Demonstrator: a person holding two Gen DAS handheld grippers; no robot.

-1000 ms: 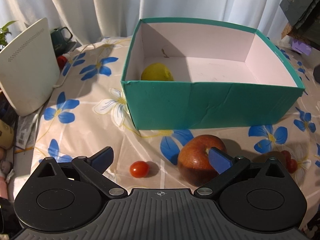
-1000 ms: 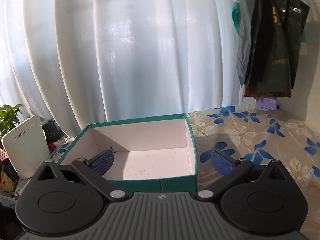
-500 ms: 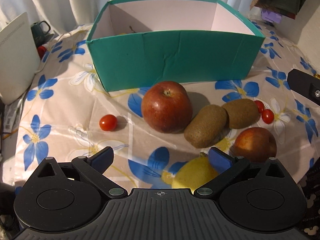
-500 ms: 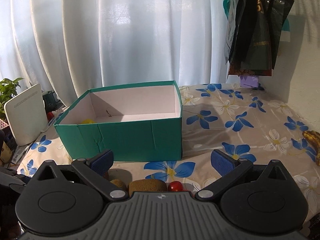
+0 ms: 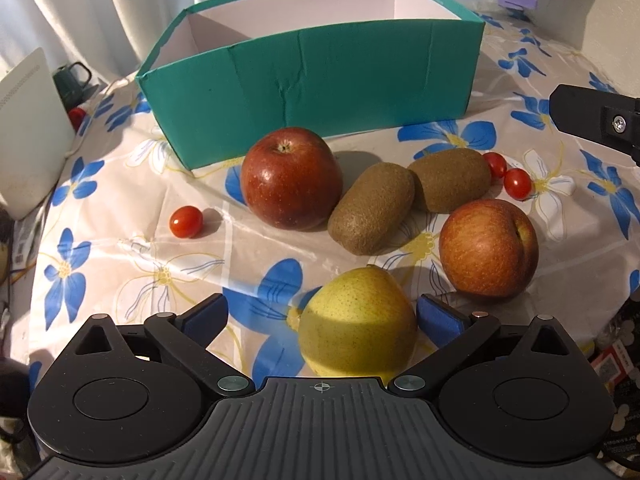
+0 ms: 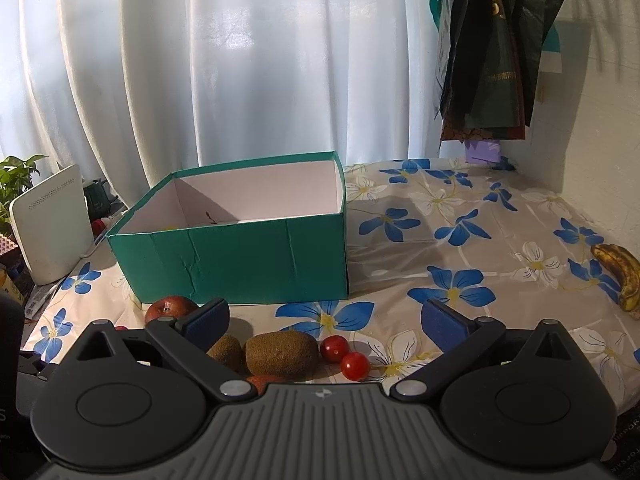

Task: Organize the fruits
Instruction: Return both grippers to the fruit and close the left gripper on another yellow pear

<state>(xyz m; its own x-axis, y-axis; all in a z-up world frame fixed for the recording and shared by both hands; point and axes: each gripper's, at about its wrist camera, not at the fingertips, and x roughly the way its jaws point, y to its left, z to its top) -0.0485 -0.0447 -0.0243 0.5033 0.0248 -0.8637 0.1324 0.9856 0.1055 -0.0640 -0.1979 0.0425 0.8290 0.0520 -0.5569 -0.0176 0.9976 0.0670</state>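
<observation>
Both grippers have drawn back from the open teal cardboard box [image 5: 312, 76], so the left gripper [image 5: 322, 316] now hangs low with its blue-padded fingers [image 5: 206, 314] released, spread either side of a yellow-green pear [image 5: 356, 328] without clearly touching it. On the floral plastic-covered surface [image 5: 132, 264], left to right, lie a lone cherry tomato [image 5: 186, 221], a dark red apple [image 5: 291, 178], two brown kiwis [image 5: 372, 213], a red-yellow apple [image 5: 488, 249] and two cherry tomatoes [image 5: 508, 176]. Across the room run a white router [image 6: 50, 224], white curtains [image 6: 240, 60] and dark hanging bags [image 6: 500, 48], while the right gripper [image 6: 324, 320] is released over the kiwis, a spotted banana [image 6: 620, 276] far right.
</observation>
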